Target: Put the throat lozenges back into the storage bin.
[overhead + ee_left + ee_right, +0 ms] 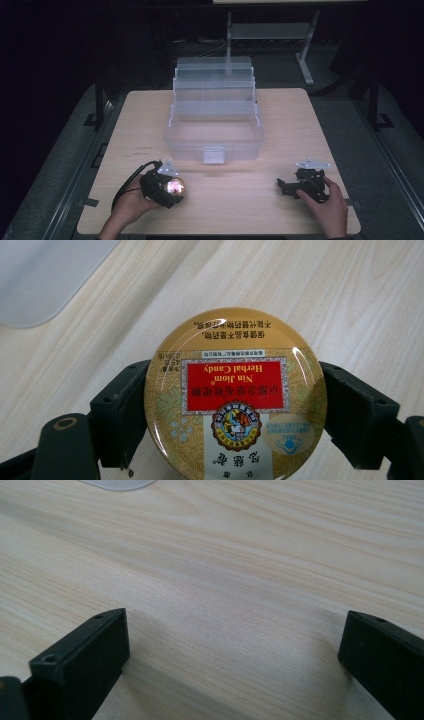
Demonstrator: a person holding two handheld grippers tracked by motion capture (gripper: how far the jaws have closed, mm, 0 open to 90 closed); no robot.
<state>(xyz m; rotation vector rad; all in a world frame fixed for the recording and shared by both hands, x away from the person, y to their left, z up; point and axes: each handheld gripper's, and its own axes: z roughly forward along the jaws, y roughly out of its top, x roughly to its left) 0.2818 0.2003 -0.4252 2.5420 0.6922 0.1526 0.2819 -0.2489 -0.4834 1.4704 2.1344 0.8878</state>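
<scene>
Reading "Nin Jiom Herbal Candy" tin (235,395)

A pale wood-grain table (300,130) fills the middle of the high view, lit from above while the room around it lies in near darkness. Grey floor (350,125) shows at both sides. At the upper right, a second table's metal leg (306,55) and crossbar (270,31) stand behind.

The high view looks forward and down on the whole bench (280,125). Each tool view sits close above the bench near its near edge; both catch a corner of the clear box (214,131).
</scene>
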